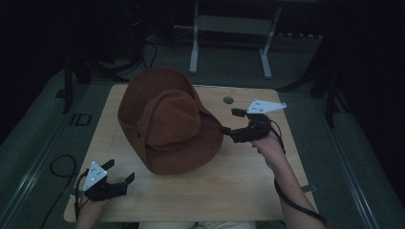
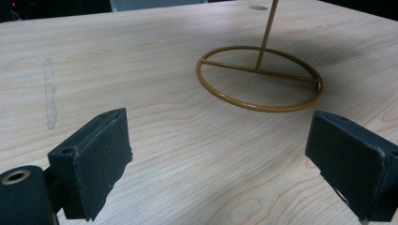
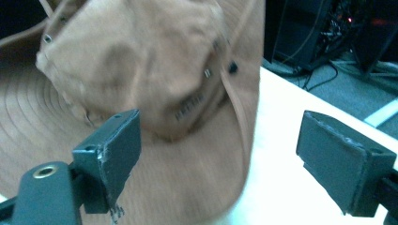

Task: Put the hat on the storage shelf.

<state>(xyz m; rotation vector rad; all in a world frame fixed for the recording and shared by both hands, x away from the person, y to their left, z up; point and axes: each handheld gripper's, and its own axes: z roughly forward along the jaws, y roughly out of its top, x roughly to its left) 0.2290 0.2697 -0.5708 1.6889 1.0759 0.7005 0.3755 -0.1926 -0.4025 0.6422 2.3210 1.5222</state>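
Note:
A brown wide-brimmed hat [image 1: 165, 119] sits tilted over the middle of the wooden table [image 1: 200, 195]. Under it is a gold wire stand, with a ring base and an upright rod [image 2: 257, 70]. My right gripper [image 1: 229, 120] is at the hat's right side and is open. In the right gripper view the hat [image 3: 141, 61] is close up. Its brim edge lies in the gap of that gripper [image 3: 220, 140], and neither jaw presses on it. My left gripper [image 1: 120, 170] rests open near the front left corner, empty, and it [image 2: 220, 150] points at the stand's base.
A small round hole [image 1: 229, 100] is in the tabletop behind the right gripper. A grey metal frame [image 1: 193, 52] stands on the floor beyond the table. A cable [image 1: 62, 164] lies on the floor at the left. Bare wood [image 1: 239, 186] runs along the front.

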